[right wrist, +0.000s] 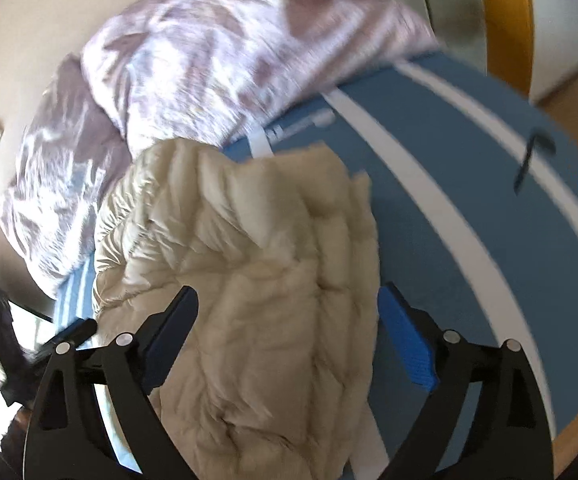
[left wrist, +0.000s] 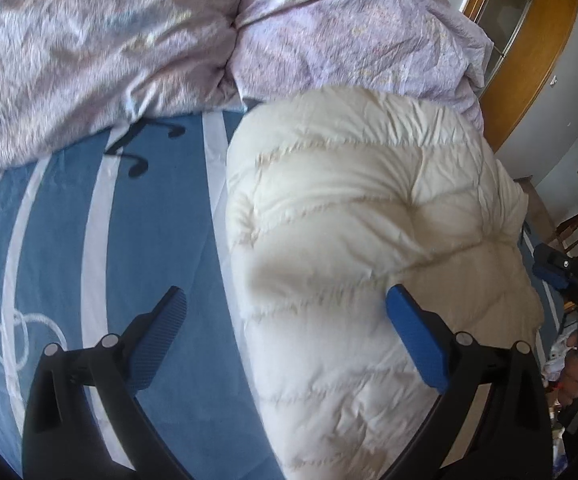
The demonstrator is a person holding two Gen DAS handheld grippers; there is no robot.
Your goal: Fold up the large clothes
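Cream quilted coat [left wrist: 353, 216] under splayed grippers [left wrist: 285, 336]

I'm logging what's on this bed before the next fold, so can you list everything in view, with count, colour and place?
Puffer jacket: one, cream-white, quilted, lying bunched on the bed sheet, below both grippers.
Bed sheet: one, blue with white stripes and black music notes, spread under the jacket.
Duvet: one, pale lilac with a faint pattern, crumpled in heaps at the far end of the bed.
Wooden frame: one, orange-brown, beyond the bed on the right in the left wrist view.
Left gripper: one, black with blue pads, open, nothing held.
Right gripper: one, black with blue pads, open above the jacket, nothing held.
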